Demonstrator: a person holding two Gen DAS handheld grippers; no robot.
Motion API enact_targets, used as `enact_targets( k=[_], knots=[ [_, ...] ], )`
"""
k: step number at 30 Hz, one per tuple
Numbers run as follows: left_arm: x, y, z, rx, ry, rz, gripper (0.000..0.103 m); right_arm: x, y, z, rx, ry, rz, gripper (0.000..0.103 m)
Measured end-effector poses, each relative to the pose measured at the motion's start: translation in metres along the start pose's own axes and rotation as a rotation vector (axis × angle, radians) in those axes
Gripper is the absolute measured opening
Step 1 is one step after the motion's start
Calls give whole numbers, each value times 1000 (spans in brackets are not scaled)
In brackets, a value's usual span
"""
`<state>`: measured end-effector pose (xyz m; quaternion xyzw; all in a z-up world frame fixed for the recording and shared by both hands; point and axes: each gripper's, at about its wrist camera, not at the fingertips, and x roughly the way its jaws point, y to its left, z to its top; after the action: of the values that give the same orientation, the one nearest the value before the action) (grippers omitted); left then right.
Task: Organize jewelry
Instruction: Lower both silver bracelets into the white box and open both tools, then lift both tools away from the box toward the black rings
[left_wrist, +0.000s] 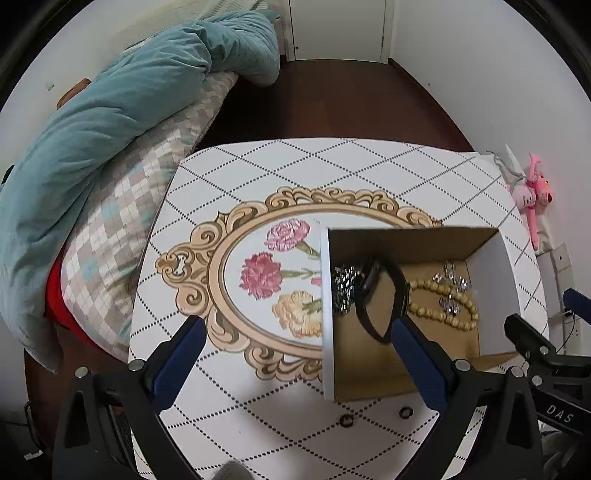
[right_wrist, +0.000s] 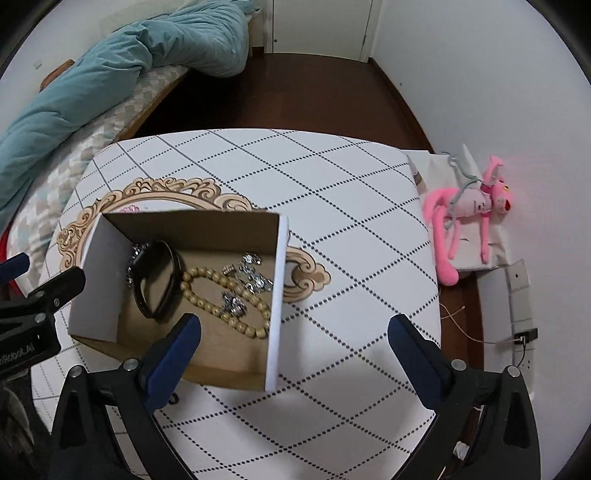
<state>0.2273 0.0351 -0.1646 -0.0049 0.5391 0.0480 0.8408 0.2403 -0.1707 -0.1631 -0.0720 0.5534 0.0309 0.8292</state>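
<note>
On the patterned surface (right_wrist: 332, 184) sits the open cardboard box (right_wrist: 275, 295), jewelry inside. I've got the left gripper (left_wrist: 295, 354) and the right gripper (right_wrist: 291, 354) spread wide, both empty, straddling opposite box walls. Risk: closing now could catch a wall and shove or tip the light box. Black band (right_wrist: 157, 280) leans near the left wall; bead bracelet (right_wrist: 229, 299) and silver pieces (right_wrist: 251, 275) overlap, so I could snag both. Two small rings (left_wrist: 375, 415) lie outside the box by the near edge; a nudge may knock them off.
</note>
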Motion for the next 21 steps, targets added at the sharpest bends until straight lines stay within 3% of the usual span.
enact_targets(
  k=[8,21],
  knots=[
    [-22,-1,-17,-19,-46,3,103,-19,-5,-11,33,-55,-13,103],
    [-89,-2,-36,-51,-173,-16,103,-97,-16,-37,85,-224,-46,103]
  ],
)
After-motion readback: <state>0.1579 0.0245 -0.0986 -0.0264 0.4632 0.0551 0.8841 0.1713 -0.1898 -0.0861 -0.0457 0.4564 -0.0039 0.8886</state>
